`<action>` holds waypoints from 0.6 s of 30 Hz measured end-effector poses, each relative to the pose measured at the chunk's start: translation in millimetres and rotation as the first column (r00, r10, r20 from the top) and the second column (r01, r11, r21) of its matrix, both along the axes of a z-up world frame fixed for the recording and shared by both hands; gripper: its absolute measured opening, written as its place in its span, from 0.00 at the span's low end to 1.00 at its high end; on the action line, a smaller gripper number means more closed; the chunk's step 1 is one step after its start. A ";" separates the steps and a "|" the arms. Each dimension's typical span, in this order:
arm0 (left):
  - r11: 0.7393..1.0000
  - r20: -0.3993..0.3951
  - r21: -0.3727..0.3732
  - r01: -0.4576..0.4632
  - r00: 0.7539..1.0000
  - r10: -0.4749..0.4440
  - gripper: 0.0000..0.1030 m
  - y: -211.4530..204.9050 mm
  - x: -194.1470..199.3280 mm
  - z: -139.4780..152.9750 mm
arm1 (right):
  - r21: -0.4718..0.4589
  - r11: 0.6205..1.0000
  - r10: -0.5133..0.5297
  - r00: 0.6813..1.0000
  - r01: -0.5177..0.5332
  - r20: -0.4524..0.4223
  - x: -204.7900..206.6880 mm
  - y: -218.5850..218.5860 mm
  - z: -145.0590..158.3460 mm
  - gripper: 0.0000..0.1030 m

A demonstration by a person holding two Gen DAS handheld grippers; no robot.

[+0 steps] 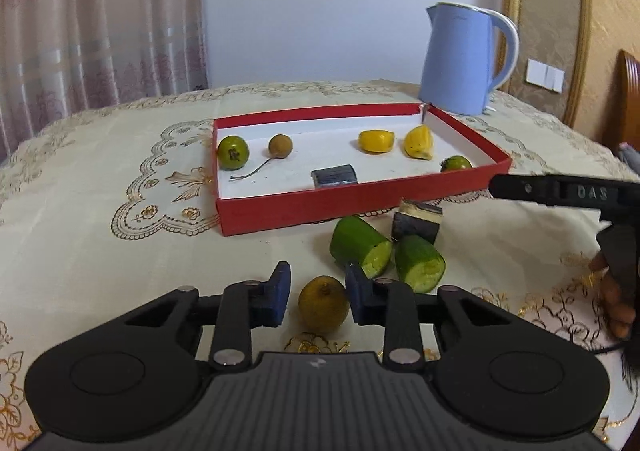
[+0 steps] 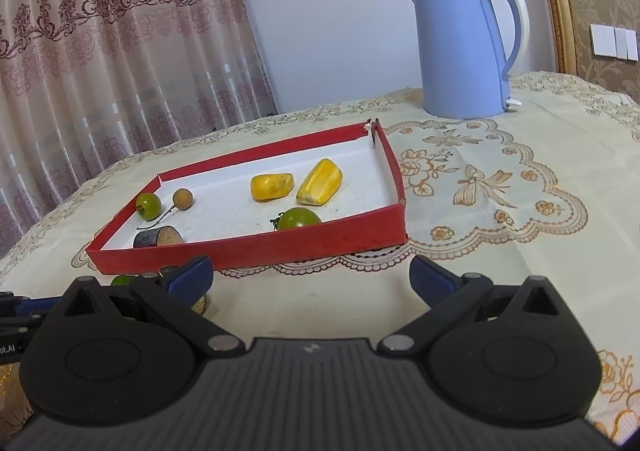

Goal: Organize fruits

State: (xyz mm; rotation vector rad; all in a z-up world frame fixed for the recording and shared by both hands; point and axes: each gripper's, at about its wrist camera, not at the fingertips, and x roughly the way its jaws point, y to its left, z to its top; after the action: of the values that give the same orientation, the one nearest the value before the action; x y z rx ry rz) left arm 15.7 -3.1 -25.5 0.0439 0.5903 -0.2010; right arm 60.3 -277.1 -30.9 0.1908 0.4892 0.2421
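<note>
My left gripper (image 1: 318, 297) is low over the tablecloth, its blue pads closed against an olive-brown round fruit (image 1: 323, 303). Just beyond it lie two green cucumber chunks (image 1: 360, 247) (image 1: 420, 263) and a dark eggplant piece (image 1: 416, 221). The red box (image 1: 304, 207) holds a green tomato (image 1: 233, 153), a stemmed longan (image 1: 280, 146), two yellow pieces (image 1: 376, 141), another eggplant piece (image 1: 334, 175) and a second tomato (image 1: 456, 163). My right gripper (image 2: 312, 279) is open and empty before the box's (image 2: 248, 247) near wall.
A blue kettle (image 1: 464, 59) (image 2: 464, 43) stands behind the box's far right corner. The right gripper's black finger (image 1: 560, 193) and a hand (image 1: 616, 291) reach in from the right of the left wrist view. A curtain hangs behind the embroidered tablecloth (image 2: 480, 179).
</note>
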 end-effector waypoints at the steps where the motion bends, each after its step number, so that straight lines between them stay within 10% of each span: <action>1: 1.000 -0.009 -0.002 0.019 1.000 -0.019 0.29 -1.1 0.0 -1.1 | 0.002 1.000 -0.001 1.000 0.001 -0.006 0.3 -0.9 -0.8 1.00; 18: 1.000 -0.002 0.012 -0.010 1.000 0.010 0.26 -4.3 -1.7 -1.6 | 0.012 1.000 0.012 1.000 -0.012 -0.016 1.5 -1.2 -1.0 1.00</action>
State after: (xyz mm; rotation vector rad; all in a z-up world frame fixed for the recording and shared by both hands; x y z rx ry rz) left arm 14.0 -7.3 -27.0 0.0527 0.5941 -0.1881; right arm 61.8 -278.3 -31.8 0.2017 0.5052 0.2552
